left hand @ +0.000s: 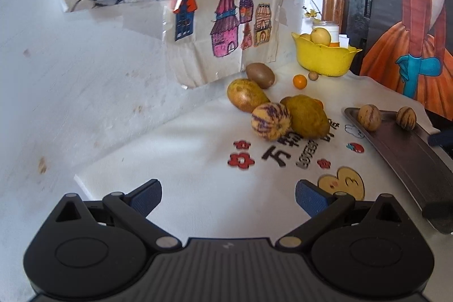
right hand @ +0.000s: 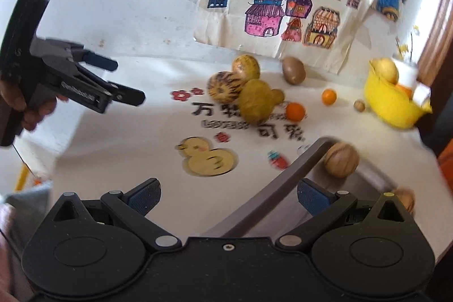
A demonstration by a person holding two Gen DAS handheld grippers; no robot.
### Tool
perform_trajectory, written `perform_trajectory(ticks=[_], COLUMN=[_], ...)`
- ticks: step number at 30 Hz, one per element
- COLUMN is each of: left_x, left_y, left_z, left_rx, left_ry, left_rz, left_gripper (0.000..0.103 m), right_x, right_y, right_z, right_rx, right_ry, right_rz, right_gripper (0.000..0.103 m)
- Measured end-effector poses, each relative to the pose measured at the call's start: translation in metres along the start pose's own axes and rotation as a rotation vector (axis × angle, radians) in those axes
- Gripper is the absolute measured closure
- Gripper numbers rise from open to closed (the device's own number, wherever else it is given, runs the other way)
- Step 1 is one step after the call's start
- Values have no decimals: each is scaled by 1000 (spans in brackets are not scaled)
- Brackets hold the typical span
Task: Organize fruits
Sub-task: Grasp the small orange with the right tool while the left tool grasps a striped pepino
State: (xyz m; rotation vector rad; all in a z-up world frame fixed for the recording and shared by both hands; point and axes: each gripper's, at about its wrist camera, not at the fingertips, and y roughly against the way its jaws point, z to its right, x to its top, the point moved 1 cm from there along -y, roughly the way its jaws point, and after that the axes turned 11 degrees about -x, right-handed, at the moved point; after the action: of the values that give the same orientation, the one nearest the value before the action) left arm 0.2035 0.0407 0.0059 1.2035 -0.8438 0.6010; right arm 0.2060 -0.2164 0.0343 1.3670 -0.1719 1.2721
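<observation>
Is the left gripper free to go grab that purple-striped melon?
Probably yes. The left gripper is open and empty, and only bare cloth lies between it and the striped melon. The green fruit touches the melon's far side, so it may get nudged.

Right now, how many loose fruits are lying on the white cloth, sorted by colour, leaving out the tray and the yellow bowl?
Yellow-green or tan large fruits: 2
Purple-striped melon: 1
Brown kiwi: 1
Small oranges: 2
Small tan ball: 1
Total: 7
</observation>
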Motion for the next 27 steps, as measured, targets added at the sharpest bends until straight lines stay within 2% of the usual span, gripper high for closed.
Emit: perform_trajectory(ticks=[5, 11, 15, 22, 27], left_x=[16, 33, 40, 50, 54], left_y=[-23, -56, -74, -100, -113], left_z=[-5, -3, 1, 1, -2], left_rx=[-30, -53, -79, -142, -159], left_ry=[-34, -58, -87, -205, -252], left_rz=[15, 11, 7, -13, -21], left_gripper=[0, 0, 0, 0, 0], right_x=[16, 36, 49, 62, 67], right_y=[-31, -76, -104, -140, -162], right_z=[27, 63, 74, 79, 83], right_rx=[-83, -138, -160, -126, -91], right_ry=[72, 19, 47, 101, 73], right_rz=[20, 16, 11, -11, -44], right_gripper=[1, 4, 7, 16, 26])
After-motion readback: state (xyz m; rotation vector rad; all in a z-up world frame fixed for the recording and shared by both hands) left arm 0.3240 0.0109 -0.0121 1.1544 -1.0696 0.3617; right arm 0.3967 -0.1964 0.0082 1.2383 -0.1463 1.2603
